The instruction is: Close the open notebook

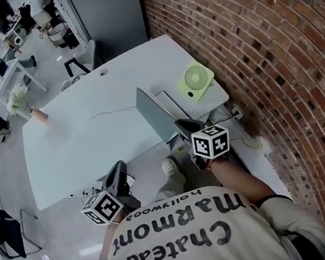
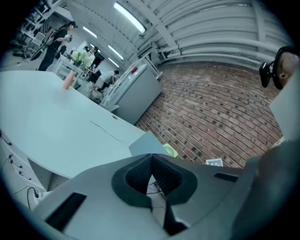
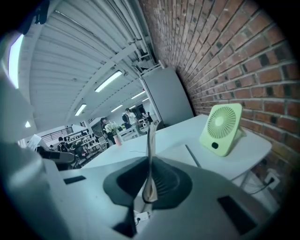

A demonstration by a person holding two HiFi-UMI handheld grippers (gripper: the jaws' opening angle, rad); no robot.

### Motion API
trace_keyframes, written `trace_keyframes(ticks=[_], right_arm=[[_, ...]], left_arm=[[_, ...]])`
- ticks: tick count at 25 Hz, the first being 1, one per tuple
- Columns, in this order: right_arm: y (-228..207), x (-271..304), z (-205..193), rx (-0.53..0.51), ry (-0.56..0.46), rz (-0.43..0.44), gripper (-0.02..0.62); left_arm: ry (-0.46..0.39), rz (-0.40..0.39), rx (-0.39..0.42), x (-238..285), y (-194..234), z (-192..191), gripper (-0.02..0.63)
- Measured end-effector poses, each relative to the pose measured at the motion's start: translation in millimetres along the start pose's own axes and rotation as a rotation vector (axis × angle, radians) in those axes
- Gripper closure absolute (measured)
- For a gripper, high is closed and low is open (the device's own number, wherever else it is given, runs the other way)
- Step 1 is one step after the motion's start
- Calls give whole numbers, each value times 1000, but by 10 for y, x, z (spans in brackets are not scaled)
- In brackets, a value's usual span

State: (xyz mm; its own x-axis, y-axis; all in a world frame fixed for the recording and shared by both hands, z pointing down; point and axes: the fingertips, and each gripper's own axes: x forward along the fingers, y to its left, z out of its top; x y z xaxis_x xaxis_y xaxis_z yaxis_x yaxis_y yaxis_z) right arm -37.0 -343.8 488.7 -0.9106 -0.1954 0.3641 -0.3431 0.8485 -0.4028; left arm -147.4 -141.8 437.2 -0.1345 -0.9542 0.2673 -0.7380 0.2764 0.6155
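The grey notebook lies near the right end of the white table (image 1: 83, 146), and its cover (image 1: 154, 117) stands raised almost upright. My right gripper (image 1: 183, 128) is shut on the near edge of that cover; in the right gripper view the thin cover (image 3: 151, 140) runs straight up between the pads, and the lower page (image 3: 180, 152) lies flat beside it. My left gripper (image 1: 120, 170) hangs below the table's front edge, apart from the notebook. Its jaws (image 2: 151, 159) meet with nothing between them, and the cover (image 2: 147, 144) shows beyond them.
A light green desk fan (image 1: 195, 80) stands right of the notebook, close to the brick wall (image 1: 270, 57). A pink vase with flowers (image 1: 37, 115) is at the table's far left. A thin cable (image 1: 111, 111) lies mid-table. Desks and people fill the room behind.
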Motion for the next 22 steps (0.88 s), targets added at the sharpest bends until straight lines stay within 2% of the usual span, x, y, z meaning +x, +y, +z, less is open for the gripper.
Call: trace_keyframes(ticks=[8, 22], right_arm=[[-421, 16, -64, 64, 10, -63, 565], [-984, 70, -424, 184, 94, -143, 546]], left_arm=[[38, -68, 49, 435, -156, 98, 604], [123, -149, 47, 1131, -295, 95, 604]])
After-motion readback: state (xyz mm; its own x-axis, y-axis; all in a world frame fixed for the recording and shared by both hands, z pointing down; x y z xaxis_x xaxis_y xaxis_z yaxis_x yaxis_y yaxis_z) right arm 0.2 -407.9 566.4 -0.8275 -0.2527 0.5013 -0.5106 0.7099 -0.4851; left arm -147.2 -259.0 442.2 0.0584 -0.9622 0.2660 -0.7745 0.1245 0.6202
